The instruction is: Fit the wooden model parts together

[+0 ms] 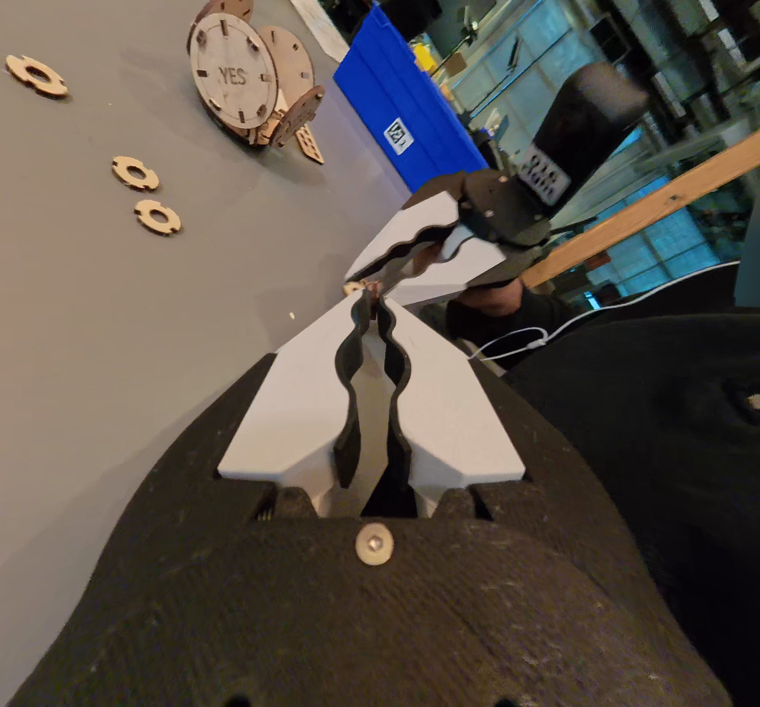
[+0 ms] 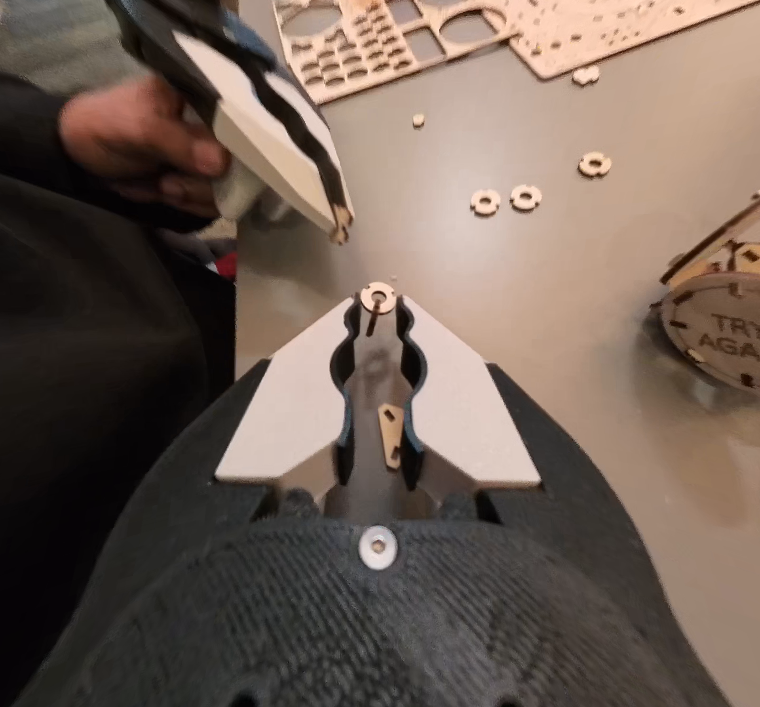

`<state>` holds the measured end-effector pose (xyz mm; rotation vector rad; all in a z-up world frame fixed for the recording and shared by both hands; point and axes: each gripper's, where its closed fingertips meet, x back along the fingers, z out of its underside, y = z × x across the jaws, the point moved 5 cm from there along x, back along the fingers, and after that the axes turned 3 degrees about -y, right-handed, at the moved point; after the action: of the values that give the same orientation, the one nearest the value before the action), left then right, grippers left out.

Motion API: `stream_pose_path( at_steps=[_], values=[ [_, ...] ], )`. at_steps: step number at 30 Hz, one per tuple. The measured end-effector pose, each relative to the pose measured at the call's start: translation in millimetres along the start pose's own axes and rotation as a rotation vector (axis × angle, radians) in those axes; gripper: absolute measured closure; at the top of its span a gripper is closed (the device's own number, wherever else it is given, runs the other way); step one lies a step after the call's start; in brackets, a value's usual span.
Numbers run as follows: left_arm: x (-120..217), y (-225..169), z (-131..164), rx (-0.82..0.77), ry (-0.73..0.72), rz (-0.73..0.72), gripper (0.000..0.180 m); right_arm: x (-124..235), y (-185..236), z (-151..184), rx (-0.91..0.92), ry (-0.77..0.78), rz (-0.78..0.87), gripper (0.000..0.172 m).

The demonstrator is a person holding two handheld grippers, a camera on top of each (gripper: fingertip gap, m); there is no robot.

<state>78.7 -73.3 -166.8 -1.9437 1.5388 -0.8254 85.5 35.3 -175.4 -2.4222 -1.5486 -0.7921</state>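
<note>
Grey tabletop (image 2: 473, 275) under both my grippers: right gripper (image 2: 377, 301) pinches a small notched wooden ring (image 2: 378, 296) w/ a thin peg through it, left gripper (image 1: 372, 303) pressed shut on a small wooden piece (image 1: 373, 308), loose rings (image 2: 505, 199) beyond, cut-out ply sheets (image 2: 395, 24) farthest back.

My grey table (image 2: 473, 358) carries two cut-out wooden sheets (image 2: 395, 24) toward its far edge, with small wooden bits (image 2: 418, 119) just before them. Three notched wooden rings (image 2: 525, 196) lie out on the open middle, and a round wooden assembly (image 2: 715, 329) stands toward the right edge. A flat slotted strip (image 2: 390, 434) lies near the near edge.
</note>
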Motion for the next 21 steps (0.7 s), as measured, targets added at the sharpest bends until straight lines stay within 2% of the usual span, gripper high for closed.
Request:
stream_pose_path(
  at_steps=[2,6,11,21],
  values=[
    [-2,1,0,-0.058,0.014,-0.050,0.180,3,1,-10,-0.037,-0.041,-0.004,0.156],
    [-6,-1,2,-0.150,0.041,-0.106,0.180,3,2,-18,-0.072,-0.029,0.010,0.156],
    [-8,-6,2,-0.150,0.029,-0.077,0.180,2,5,-20,-0.079,-0.011,0.000,0.156],
    [-11,-8,5,-0.215,0.058,-0.119,0.180,2,7,-20,-0.058,0.029,0.008,0.156]
  ],
)
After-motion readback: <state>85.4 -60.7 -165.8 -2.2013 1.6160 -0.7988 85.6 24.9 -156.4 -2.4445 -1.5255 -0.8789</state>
